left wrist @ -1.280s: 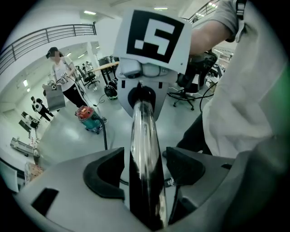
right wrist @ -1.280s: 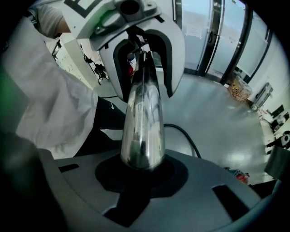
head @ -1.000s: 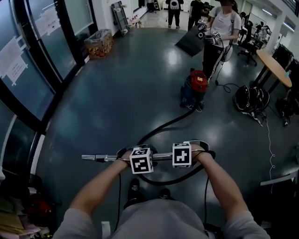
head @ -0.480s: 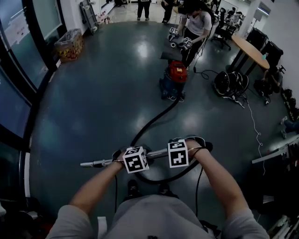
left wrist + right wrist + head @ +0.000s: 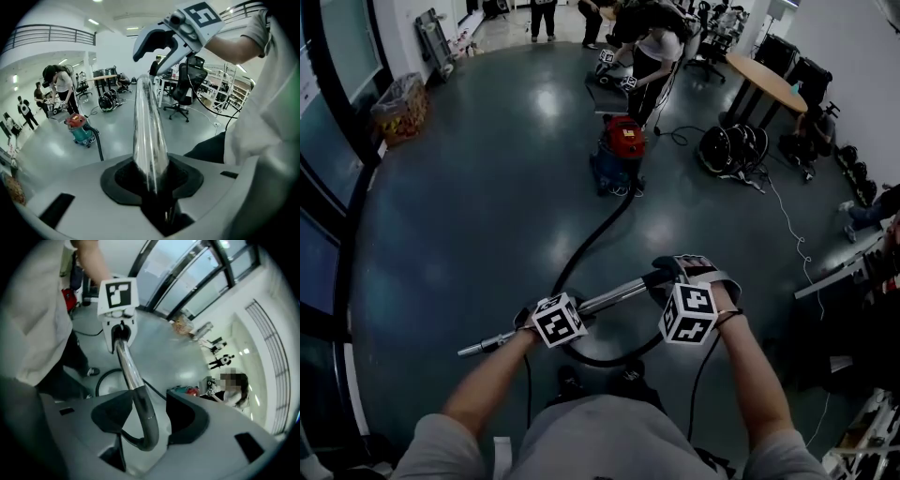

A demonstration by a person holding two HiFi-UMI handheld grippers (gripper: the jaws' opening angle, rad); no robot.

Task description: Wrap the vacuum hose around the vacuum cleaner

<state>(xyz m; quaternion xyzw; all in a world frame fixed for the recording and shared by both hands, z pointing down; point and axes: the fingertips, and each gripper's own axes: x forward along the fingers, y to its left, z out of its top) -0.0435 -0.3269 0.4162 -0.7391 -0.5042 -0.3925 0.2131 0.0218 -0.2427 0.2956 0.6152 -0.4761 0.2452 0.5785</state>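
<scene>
**A:** What does your left side hold?

**B:** My left gripper [image 5: 546,319] is clamped on the metal tube [image 5: 605,300]. Its jaws have just been closing, and both pads now press on the tube, with only a narrow gap between them. The tube is slanted: its free end is low at my left, and it rises to the right.

**A:** And at the right end of the tube?

**B:** There the tube goes into a black handle [image 5: 149,427] that is bent. My right gripper [image 5: 686,281] is around this bend. Its jaws have just been opening and now stand rather wide. The handle is between them, close to one pad, with free space to the other. They do not squeeze it.

**A:** Where is the vacuum hose?

**B:** The vacuum hose [image 5: 591,239] makes a loop on the floor [image 5: 487,206] under the tube, in front of my feet. From there it runs away from me to the vacuum cleaner [image 5: 619,150]. The cleaner has a red top and stands well apart from me, further ahead. The hose is not wrapped around it. Another person [image 5: 652,42] is just behind the cleaner.
</scene>
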